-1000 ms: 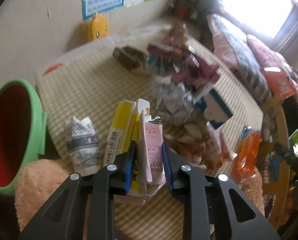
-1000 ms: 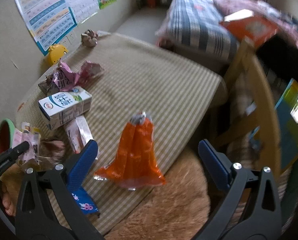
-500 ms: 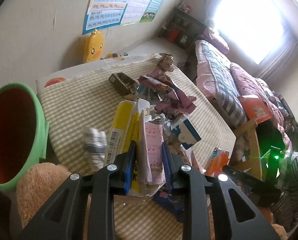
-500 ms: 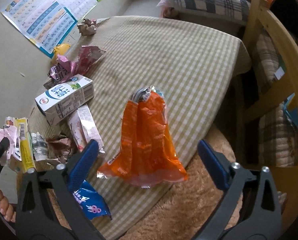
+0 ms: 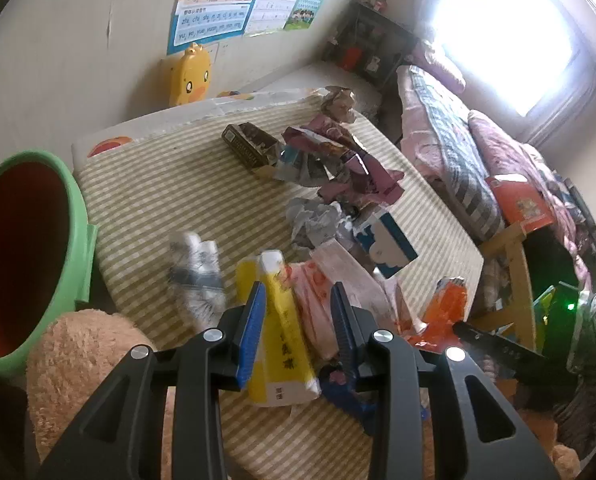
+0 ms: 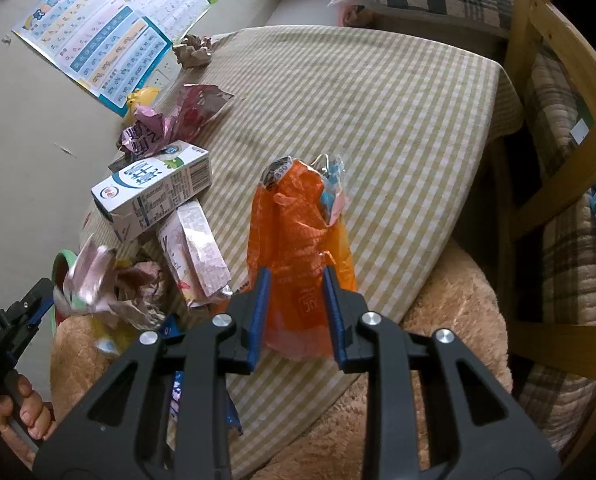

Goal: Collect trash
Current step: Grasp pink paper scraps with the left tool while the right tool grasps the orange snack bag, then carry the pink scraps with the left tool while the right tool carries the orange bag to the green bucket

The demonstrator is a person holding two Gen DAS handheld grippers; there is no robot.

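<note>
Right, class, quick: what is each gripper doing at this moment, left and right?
Left gripper: jaws just opening, yellow carton between them, grip cannot be told.
Right gripper: just closed, holding the orange wrapper.

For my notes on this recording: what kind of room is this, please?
Most likely a child's bedroom at home: a bed with quilts lies under the window, learning posters hang on the wall, and a yellow duck toy stands behind the checked table.

Two claws are showing. One orange bag, one milk box, one green bin and one yellow duck are sitting here.
</note>
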